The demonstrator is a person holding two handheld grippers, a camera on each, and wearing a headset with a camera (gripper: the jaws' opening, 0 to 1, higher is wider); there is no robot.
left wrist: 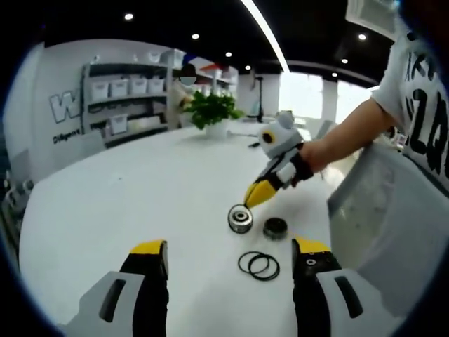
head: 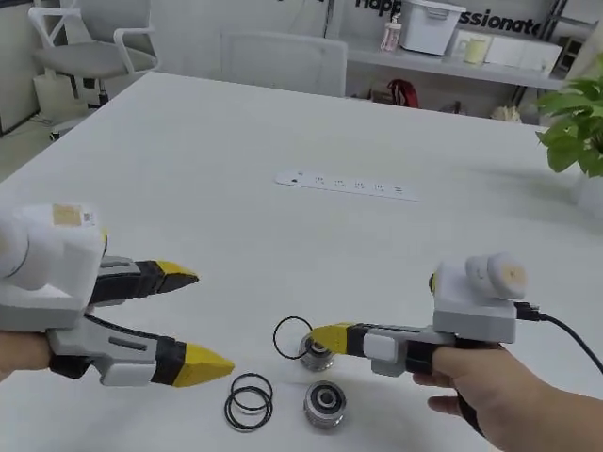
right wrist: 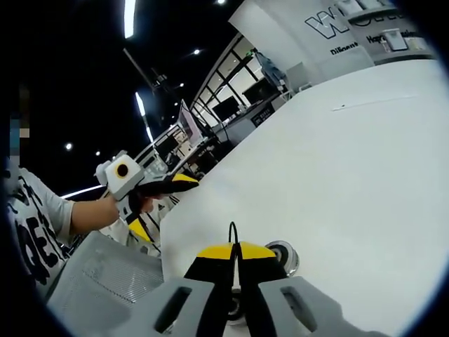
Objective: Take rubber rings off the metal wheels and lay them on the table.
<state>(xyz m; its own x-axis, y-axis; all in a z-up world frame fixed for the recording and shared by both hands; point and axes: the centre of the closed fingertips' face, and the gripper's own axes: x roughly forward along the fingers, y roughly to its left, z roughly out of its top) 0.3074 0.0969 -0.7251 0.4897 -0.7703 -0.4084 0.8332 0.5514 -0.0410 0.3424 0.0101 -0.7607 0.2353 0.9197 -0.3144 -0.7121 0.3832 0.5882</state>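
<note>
My right gripper (head: 320,336) is shut on a thin black rubber ring (head: 275,337), which stands up as a loop at its yellow tip. Just below that tip, a metal wheel (head: 316,354) sits on the white table (head: 283,245). A second wheel (head: 325,405) lies nearer to me. Two black rings (head: 249,402) lie flat and overlapping, left of that wheel. My left gripper (head: 196,318) hovers open at the left, empty, apart from the parts. In the right gripper view the ring (right wrist: 231,230) rises from the shut gripper (right wrist: 235,254) beside a wheel (right wrist: 284,255).
A white power strip (head: 345,184) lies mid-table, farther back. A potted plant (head: 575,122) stands at the right edge. A chair (head: 89,52) and a shelf with a white box (head: 429,26) lie beyond the table.
</note>
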